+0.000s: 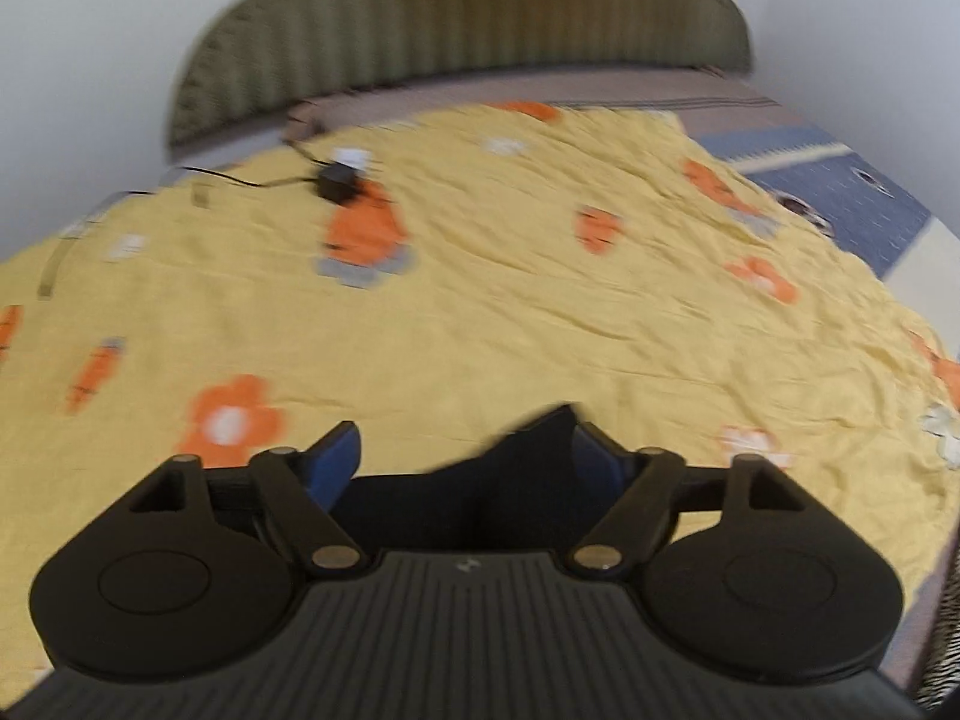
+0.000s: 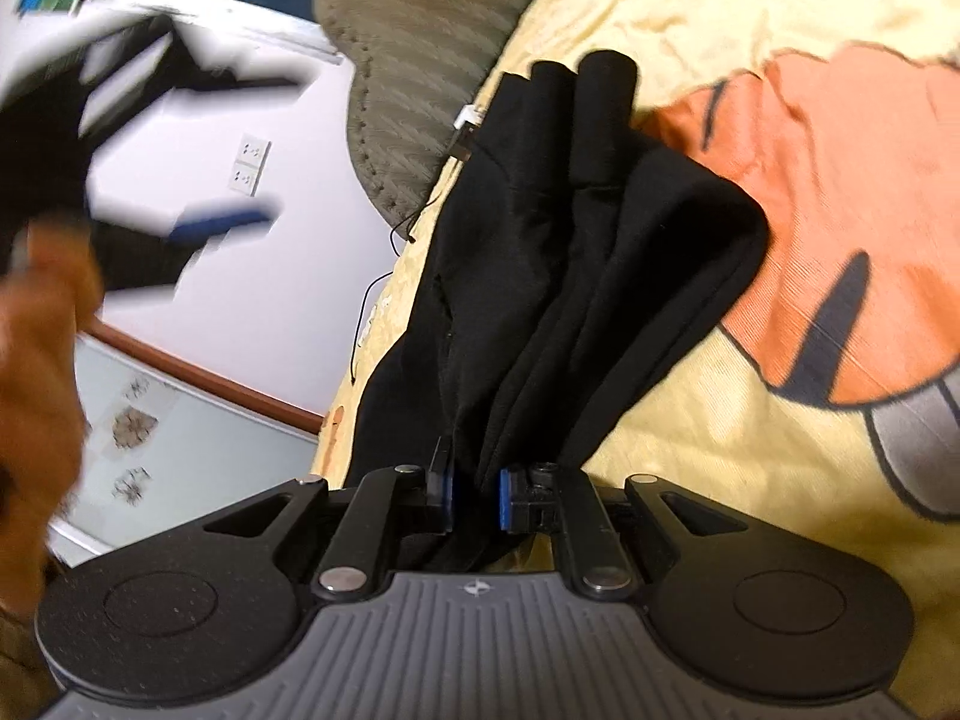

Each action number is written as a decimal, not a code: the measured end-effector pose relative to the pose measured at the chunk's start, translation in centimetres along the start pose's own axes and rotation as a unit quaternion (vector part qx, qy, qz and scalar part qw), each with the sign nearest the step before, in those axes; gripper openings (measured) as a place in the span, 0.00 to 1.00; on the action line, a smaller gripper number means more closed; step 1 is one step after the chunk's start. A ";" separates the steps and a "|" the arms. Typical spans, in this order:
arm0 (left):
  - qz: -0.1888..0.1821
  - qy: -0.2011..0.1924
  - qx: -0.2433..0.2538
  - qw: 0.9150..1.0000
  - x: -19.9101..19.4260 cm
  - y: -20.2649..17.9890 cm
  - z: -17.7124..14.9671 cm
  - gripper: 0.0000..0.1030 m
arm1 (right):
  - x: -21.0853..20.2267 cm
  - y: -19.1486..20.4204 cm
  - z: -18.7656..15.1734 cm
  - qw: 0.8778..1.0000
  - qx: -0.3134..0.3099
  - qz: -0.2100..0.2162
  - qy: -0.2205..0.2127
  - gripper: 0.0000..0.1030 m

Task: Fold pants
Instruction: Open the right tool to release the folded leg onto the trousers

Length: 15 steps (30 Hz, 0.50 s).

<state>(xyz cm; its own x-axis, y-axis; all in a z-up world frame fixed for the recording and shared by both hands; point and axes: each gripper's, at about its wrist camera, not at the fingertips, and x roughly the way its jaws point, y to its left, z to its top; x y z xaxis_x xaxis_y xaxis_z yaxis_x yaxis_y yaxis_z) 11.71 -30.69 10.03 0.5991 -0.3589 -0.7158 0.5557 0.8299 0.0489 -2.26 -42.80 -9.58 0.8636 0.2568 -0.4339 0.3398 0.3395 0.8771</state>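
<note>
The black pants (image 2: 576, 276) hang bunched in folds over the yellow flowered bedcover (image 2: 720, 12). My right gripper (image 2: 477, 493) is shut on their gathered near end, the blue pads pinching the cloth. In the left wrist view my left gripper (image 1: 465, 450) stands open, its blue pads wide apart. A peak of the black pants (image 1: 534, 450) rises between them, leaning against the right pad without being pinched. The right wrist view shows the left gripper's fingers (image 2: 222, 221) blurred at the upper left, away from the pants, with a person's hand (image 2: 36, 360) below them.
A black power adapter (image 1: 336, 181) with its cable lies on the bedcover (image 1: 540, 312) near the olive headboard (image 1: 456, 18). A blue sheet (image 1: 840, 192) shows at the far right. A wall with sockets (image 2: 249, 165) and a tiled floor (image 2: 180, 438) lie beside the bed.
</note>
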 end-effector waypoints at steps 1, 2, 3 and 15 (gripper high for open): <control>0.012 -0.004 -0.005 1.000 -0.4 1.3 -0.4 0.77 | 0.0 -0.1 0.1 1.000 0.006 0.002 0.002 0.12; 0.020 -0.006 -0.009 1.000 -0.7 2.5 -0.8 0.77 | -0.1 -0.1 0.0 1.000 0.009 0.001 0.004 0.12; 0.033 -0.007 -0.016 0.999 -1.1 4.0 -1.5 0.77 | -0.2 0.0 0.2 1.000 0.010 -0.001 0.007 0.13; 0.040 0.030 -0.149 0.988 -3.5 17.3 -13.3 0.80 | -2.3 10.0 -3.3 0.945 -0.317 -0.076 0.038 0.22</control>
<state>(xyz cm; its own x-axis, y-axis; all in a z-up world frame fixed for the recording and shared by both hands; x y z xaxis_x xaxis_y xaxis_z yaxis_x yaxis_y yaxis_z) 11.58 -9.37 4.14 0.5938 -0.2690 -0.7583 0.3081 0.9466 -0.0946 -2.10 -37.00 -0.47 0.7850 0.2171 -0.5801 0.1466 0.8448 0.5146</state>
